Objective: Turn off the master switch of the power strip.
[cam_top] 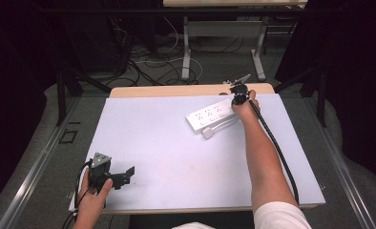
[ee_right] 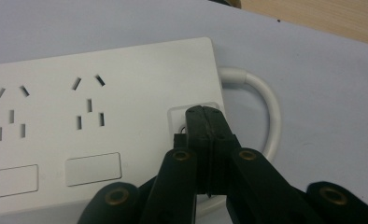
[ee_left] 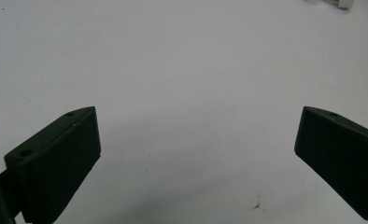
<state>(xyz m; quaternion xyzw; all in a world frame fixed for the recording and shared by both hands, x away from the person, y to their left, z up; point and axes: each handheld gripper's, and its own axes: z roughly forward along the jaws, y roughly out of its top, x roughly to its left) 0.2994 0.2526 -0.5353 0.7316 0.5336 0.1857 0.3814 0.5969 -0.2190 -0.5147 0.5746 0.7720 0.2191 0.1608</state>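
The right gripper (ee_right: 205,114) is closed tight, its tip pressing what looks like the switch (ee_right: 180,119) on the power strip (cam_top: 207,116), at about one o'clock on the table (cam_top: 176,157). The left gripper (cam_top: 124,175) rests wide open at seven o'clock. Pushed off-center, the tip could slip and shove the strip.

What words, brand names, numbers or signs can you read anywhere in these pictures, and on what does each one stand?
None can be read: the white power strip shows socket holes and blank raised panels, with no lettering visible.
The right gripper, jaws shut on the strip's switch, and the left gripper carry no markings.
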